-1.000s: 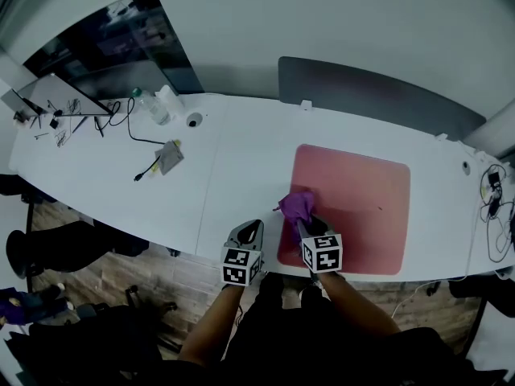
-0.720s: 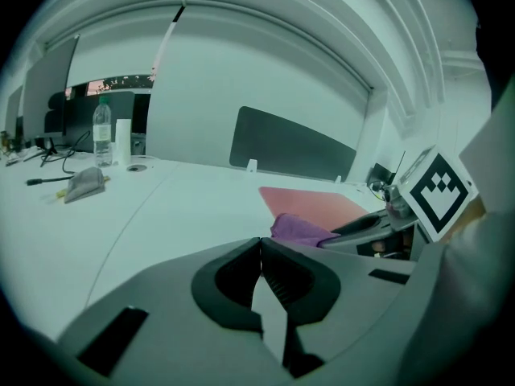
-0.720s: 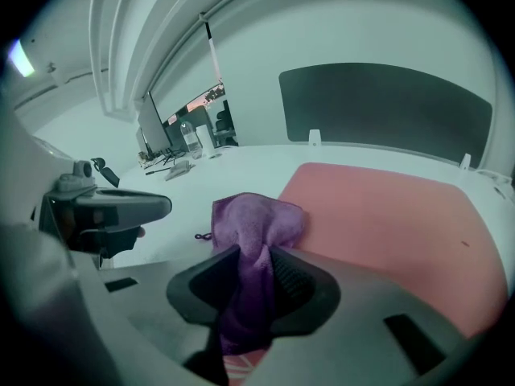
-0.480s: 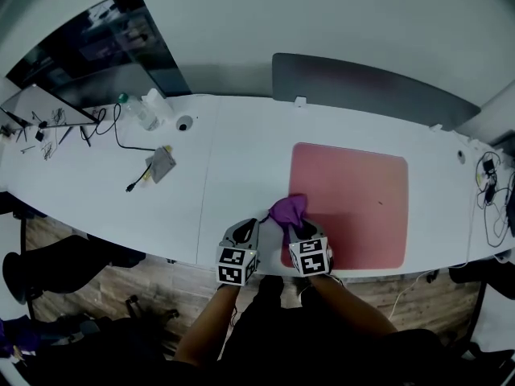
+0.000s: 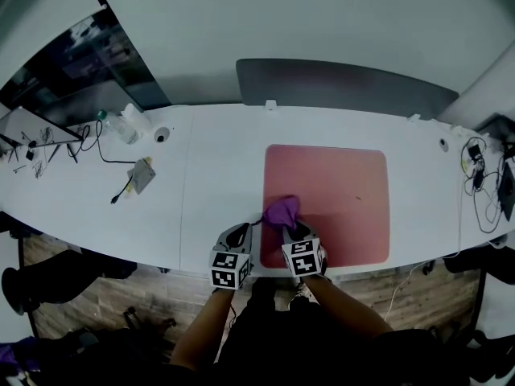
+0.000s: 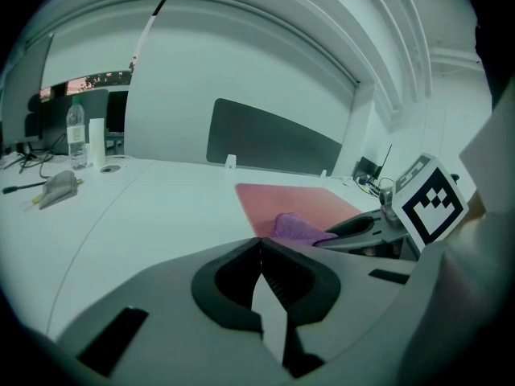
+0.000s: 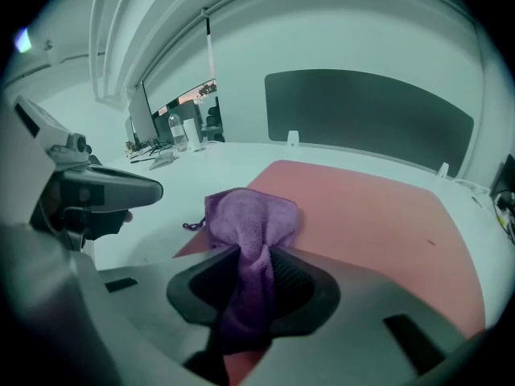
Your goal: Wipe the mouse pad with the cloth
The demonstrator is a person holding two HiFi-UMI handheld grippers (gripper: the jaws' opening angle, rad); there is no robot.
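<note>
A large pink mouse pad [image 5: 338, 191] [image 7: 378, 215] lies on the white desk, right of centre. A purple cloth [image 5: 282, 211] [image 7: 251, 223] rests bunched on the pad's near left corner. My right gripper [image 5: 291, 227] [image 7: 256, 276] is shut on the cloth, its jaws pinching one end. The cloth [image 6: 294, 227] also shows in the left gripper view, on the pad [image 6: 302, 203]. My left gripper [image 5: 239, 233] [image 6: 260, 252] sits just left of the pad near the desk's front edge, jaws shut with nothing between them.
At the desk's left stand a clear bottle [image 5: 113, 125] [image 6: 76, 135], a small grey device [image 5: 141, 175] with a cable, and a round grommet [image 5: 162, 134]. A dark grey divider panel [image 5: 346, 87] runs behind the desk [image 5: 217, 159]. Cables [image 5: 479, 183] lie at the far right.
The right gripper has drawn the cloth toward the pad's near left corner. The head view has shifted, so everything sits further left in it. The left gripper stays beside the pad.
</note>
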